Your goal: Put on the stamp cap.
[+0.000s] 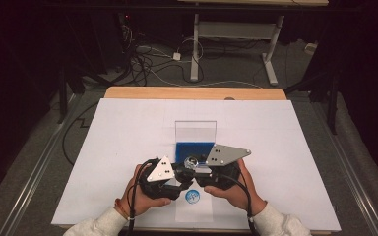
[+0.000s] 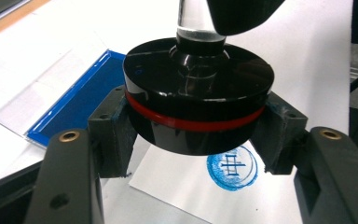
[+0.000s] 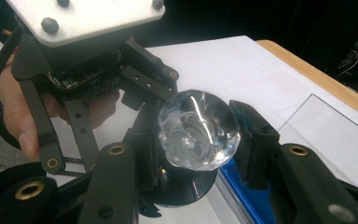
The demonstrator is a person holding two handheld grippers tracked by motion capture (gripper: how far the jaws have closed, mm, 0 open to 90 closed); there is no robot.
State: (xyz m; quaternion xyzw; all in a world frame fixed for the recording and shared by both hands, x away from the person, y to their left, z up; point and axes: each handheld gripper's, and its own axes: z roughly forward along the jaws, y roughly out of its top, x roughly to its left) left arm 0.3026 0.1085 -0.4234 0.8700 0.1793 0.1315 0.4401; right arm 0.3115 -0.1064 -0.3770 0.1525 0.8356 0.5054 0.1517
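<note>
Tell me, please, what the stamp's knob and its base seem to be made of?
Knob: clear, faceted, with bright glints and see-through edges, so glass or clear acrylic; the look cannot settle which.
Base: glossy black disc that mirrors the light, probably polished plastic or lacquer. The red band around it looks like smooth plastic or rubber.

The fingers (image 2: 114, 135) clamp a black stamp base (image 2: 198, 93) with a red band; below them lies a blue print (image 2: 232, 168).
</note>
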